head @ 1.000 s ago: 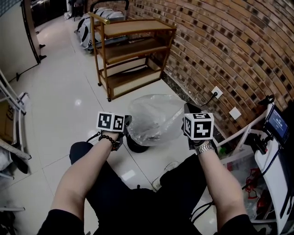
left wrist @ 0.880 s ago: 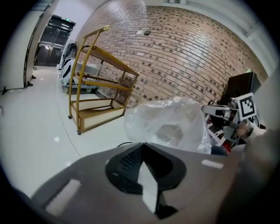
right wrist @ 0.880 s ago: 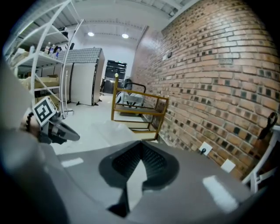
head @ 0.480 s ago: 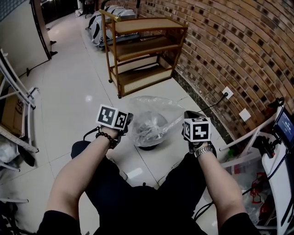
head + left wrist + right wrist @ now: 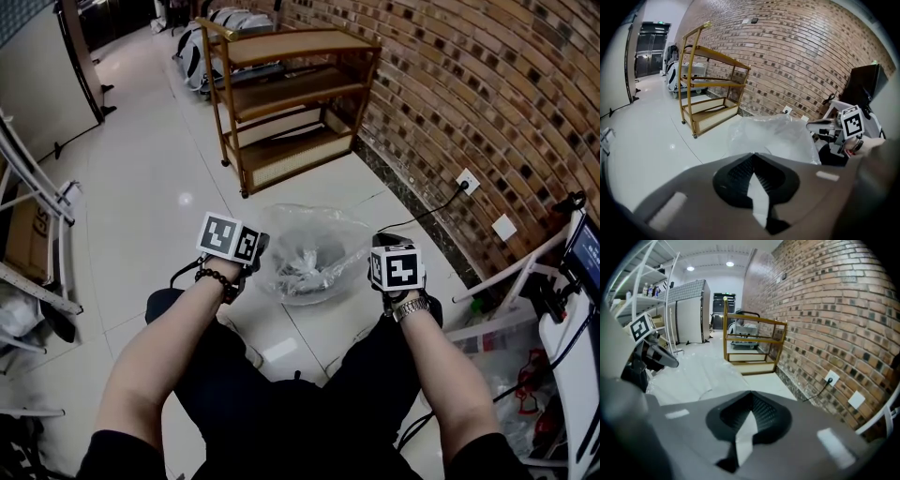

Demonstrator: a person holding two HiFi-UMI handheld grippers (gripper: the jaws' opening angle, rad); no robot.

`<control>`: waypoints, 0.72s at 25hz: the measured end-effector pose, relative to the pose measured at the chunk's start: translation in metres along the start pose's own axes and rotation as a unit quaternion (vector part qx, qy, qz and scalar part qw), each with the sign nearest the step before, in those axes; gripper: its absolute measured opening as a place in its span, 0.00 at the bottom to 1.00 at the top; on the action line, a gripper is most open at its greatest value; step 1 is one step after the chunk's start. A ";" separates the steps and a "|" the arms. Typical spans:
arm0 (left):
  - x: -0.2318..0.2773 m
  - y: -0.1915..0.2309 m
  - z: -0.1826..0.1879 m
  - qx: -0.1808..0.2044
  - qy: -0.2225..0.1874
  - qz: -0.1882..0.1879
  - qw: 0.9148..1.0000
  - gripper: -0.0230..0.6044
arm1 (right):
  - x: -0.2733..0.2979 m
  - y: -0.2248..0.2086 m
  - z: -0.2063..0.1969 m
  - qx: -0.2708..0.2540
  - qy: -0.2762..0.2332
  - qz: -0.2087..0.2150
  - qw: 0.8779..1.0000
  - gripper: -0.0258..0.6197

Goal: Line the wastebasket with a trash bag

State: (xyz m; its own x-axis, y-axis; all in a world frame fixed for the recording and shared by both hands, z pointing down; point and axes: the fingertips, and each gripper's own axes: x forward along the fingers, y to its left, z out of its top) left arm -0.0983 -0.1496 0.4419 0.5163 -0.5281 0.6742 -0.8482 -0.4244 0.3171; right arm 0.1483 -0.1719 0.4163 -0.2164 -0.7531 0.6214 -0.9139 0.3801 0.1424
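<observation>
A clear trash bag (image 5: pixel 309 234) is stretched between my two grippers over a dark round wastebasket (image 5: pixel 317 253) on the white floor, and the basket shows dimly through the film. My left gripper (image 5: pixel 261 251) is shut on the bag's left edge, with a pale strip of film pinched in its jaws (image 5: pixel 758 174). On the bag's right edge my right gripper (image 5: pixel 375 249) is shut, with film likewise pinched (image 5: pixel 746 423). The bag (image 5: pixel 774 136) billows ahead in the left gripper view, with the right gripper (image 5: pixel 834 130) beyond it.
A wooden shelf cart (image 5: pixel 281 94) stands behind the basket against the brick wall (image 5: pixel 487 84). A wall socket with a cable (image 5: pixel 466 180) is at the right. White equipment frames (image 5: pixel 562 309) crowd the right side, a metal rack (image 5: pixel 28 206) the left.
Both grippers have come down, the right one more, and the bag has sunk from a raised balloon to lie low over the wastebasket.
</observation>
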 end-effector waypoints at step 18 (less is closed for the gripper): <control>0.046 0.024 -0.021 0.022 0.004 0.023 0.999 0.04 | 0.051 -0.013 -0.039 -0.042 -0.040 -0.071 0.996 0.04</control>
State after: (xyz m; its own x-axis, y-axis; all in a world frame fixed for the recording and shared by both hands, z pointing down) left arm -0.0974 -0.1685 0.4944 0.4750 -0.5429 0.6926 -0.8653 -0.4315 0.2552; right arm 0.1624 -0.1939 0.4764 -0.1164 -0.8417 0.5273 -0.9060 0.3075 0.2908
